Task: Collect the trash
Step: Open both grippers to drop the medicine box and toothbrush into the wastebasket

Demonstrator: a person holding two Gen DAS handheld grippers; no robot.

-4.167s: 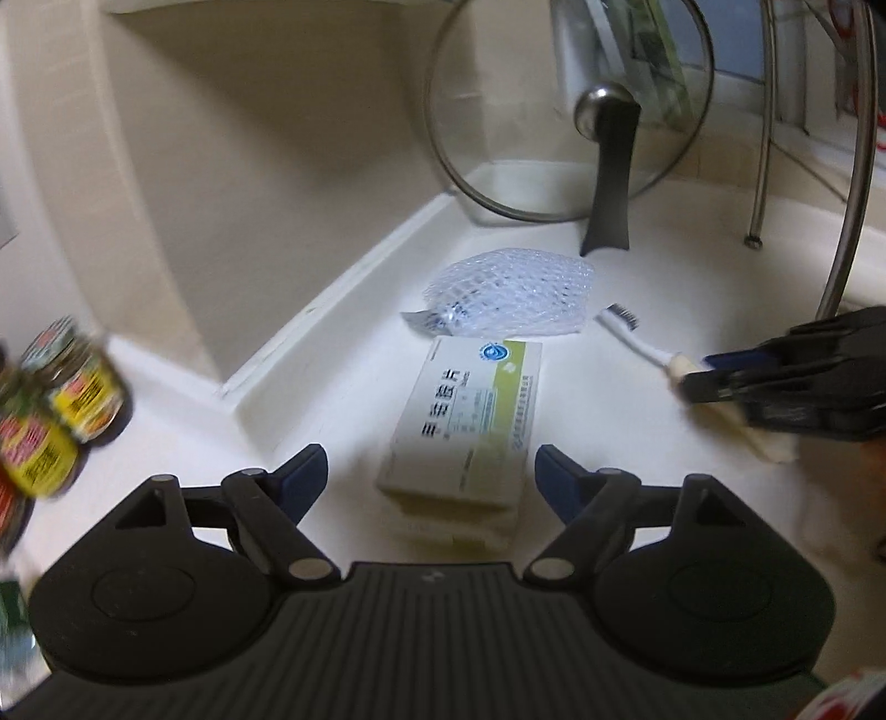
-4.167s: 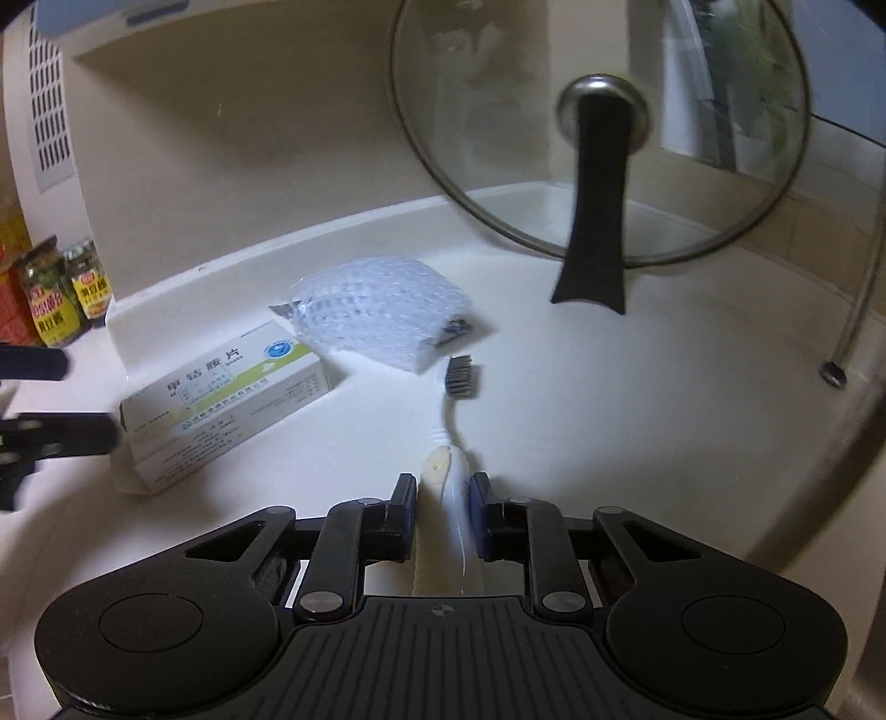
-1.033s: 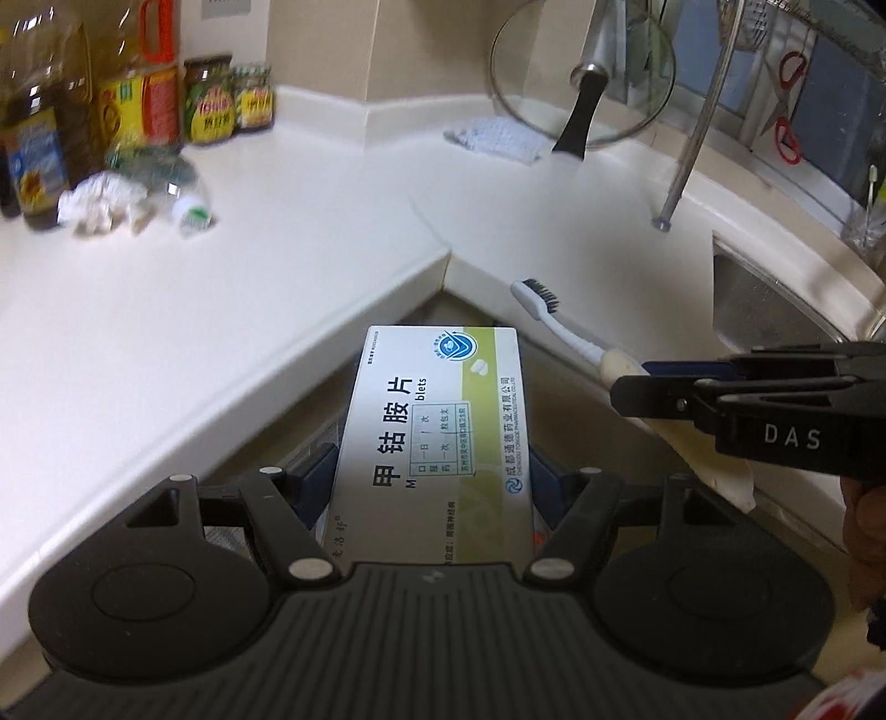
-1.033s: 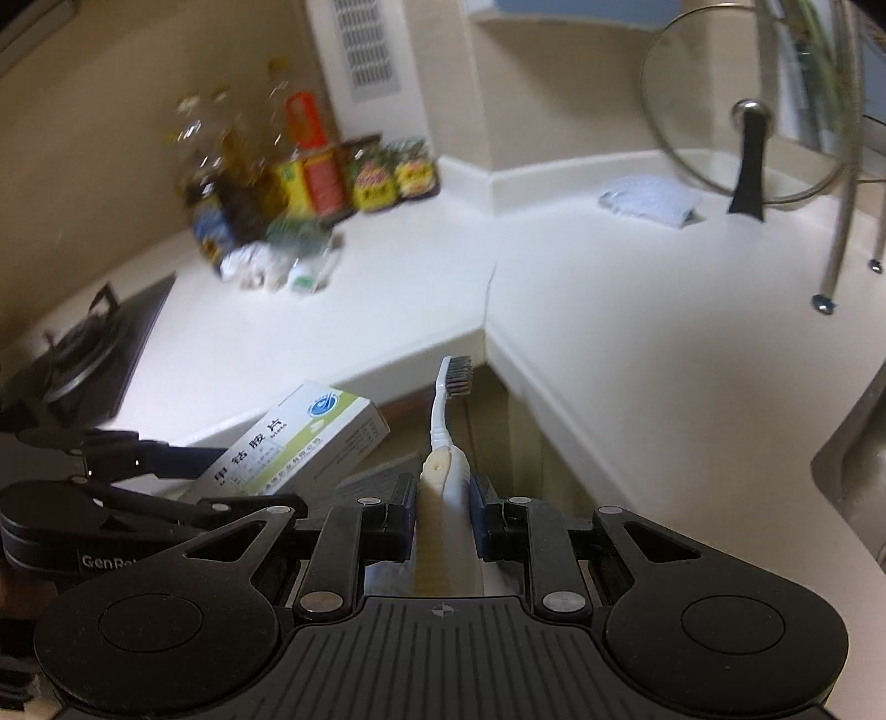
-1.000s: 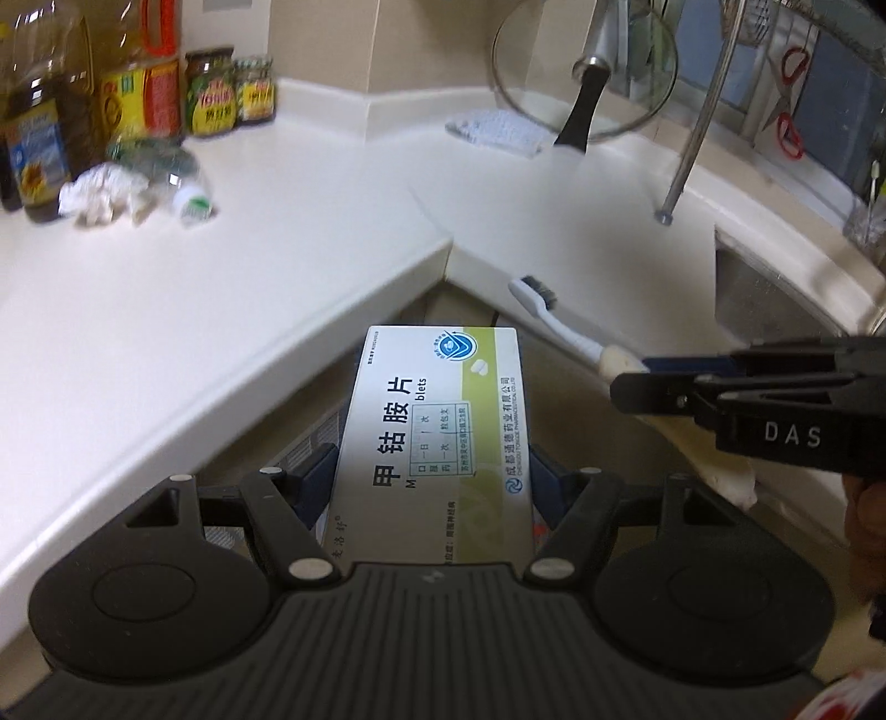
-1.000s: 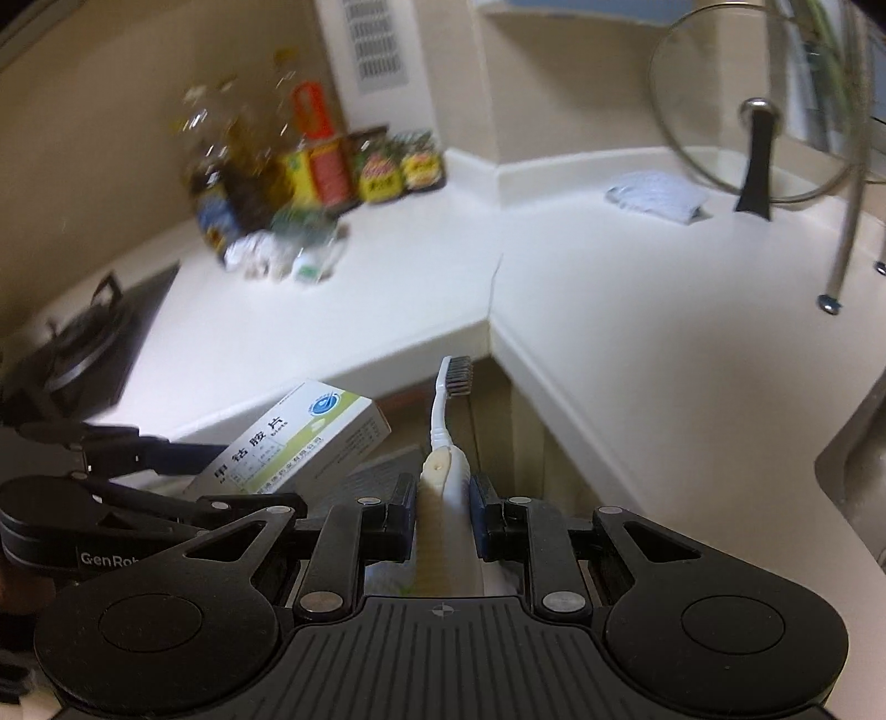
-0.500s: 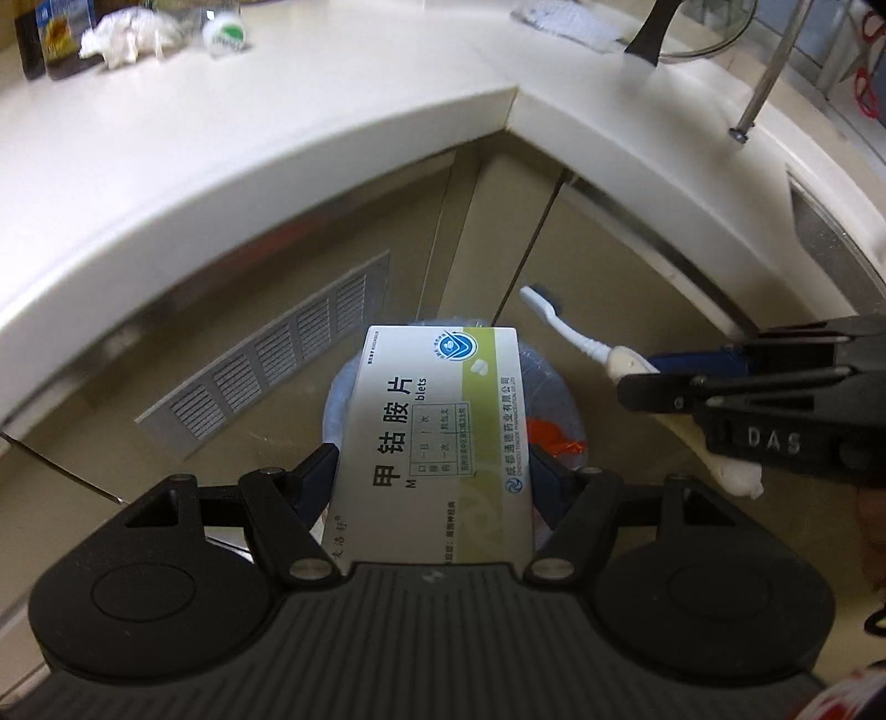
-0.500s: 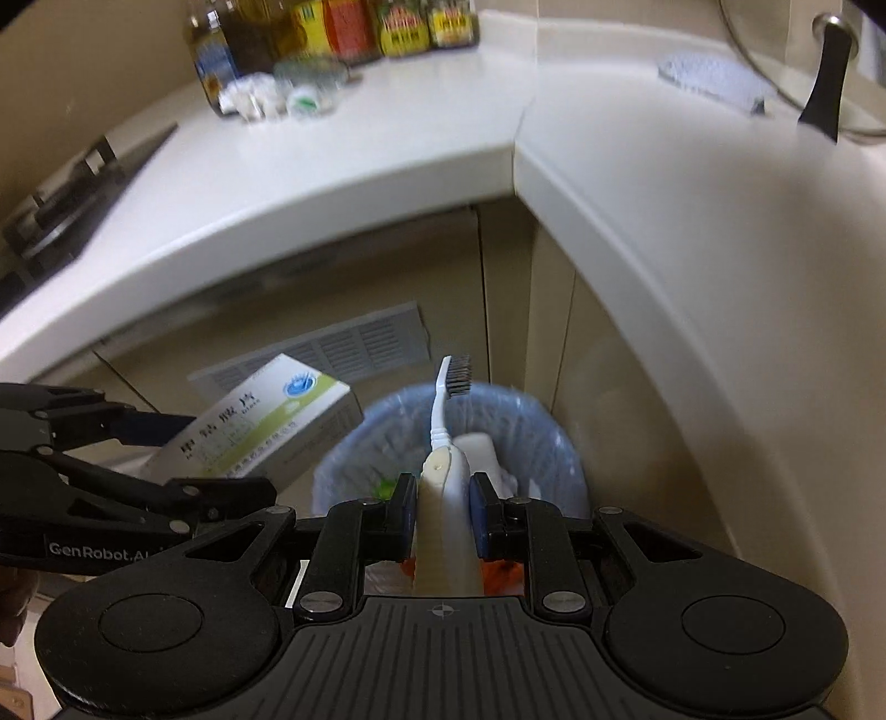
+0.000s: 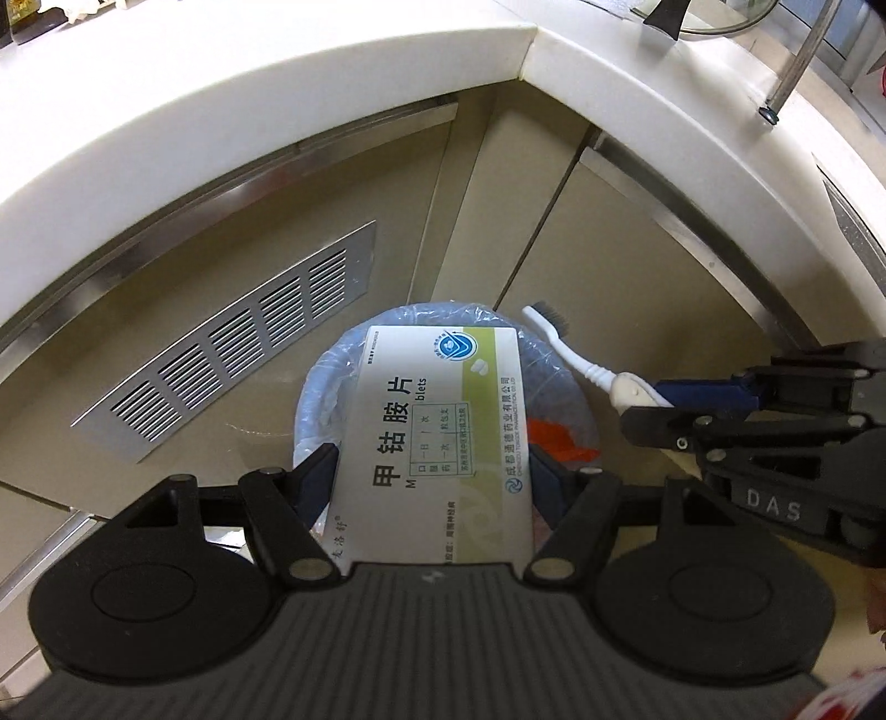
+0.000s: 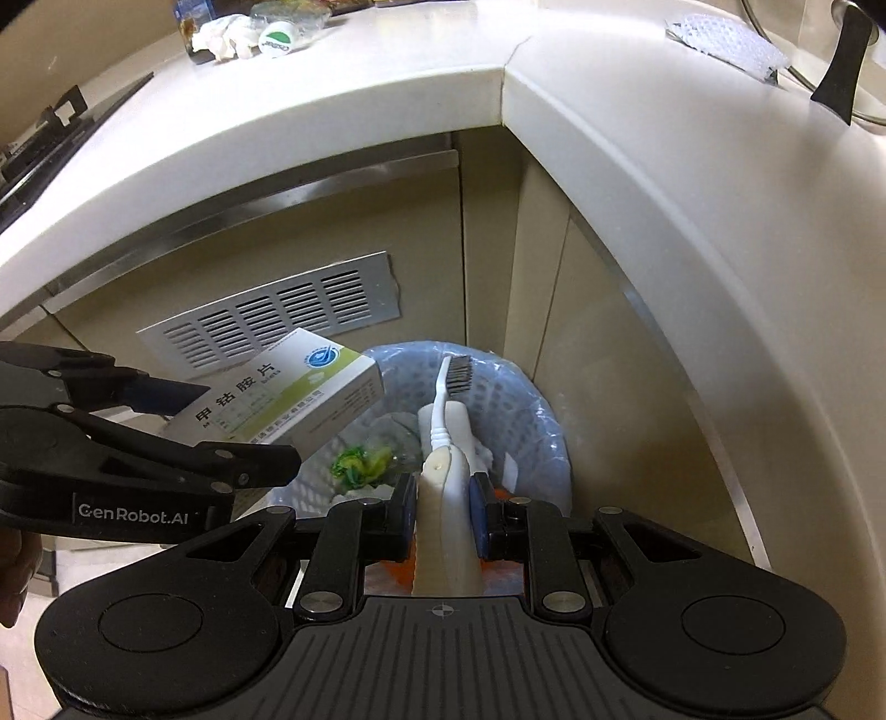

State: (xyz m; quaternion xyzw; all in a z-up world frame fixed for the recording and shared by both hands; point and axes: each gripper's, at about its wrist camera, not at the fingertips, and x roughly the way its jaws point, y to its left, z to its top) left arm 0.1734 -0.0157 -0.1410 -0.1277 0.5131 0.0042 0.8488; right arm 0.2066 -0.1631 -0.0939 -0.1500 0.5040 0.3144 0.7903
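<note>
My left gripper point(image 9: 434, 471) clasped a white-and-green cardboard medicine box point(image 9: 437, 443) by its long sides, the printed face turned up toward the camera. My right gripper point(image 10: 442, 512) was clenched on the cream handle of a white toothbrush with dark bristles point(image 10: 446, 443), bristle end pointing away from me. Both pointed steeply down over a round waste bin lined with a pale blue plastic bag point(image 10: 545, 437) — the box jutted above its left rim, the toothbrush above its middle. Inside the bin lay a green-and-yellow scrap point(image 10: 360, 464) and something orange point(image 9: 559, 440). The bin stood on the floor in the inner corner of a curved white countertop point(image 10: 637, 166), before beige cabinet doors point(image 9: 603, 266) and a slotted metal vent grille point(image 9: 238, 354). On the counter beyond lay a white mesh foam sleeve point(image 10: 725, 41) — well apart from both grippers.
</note>
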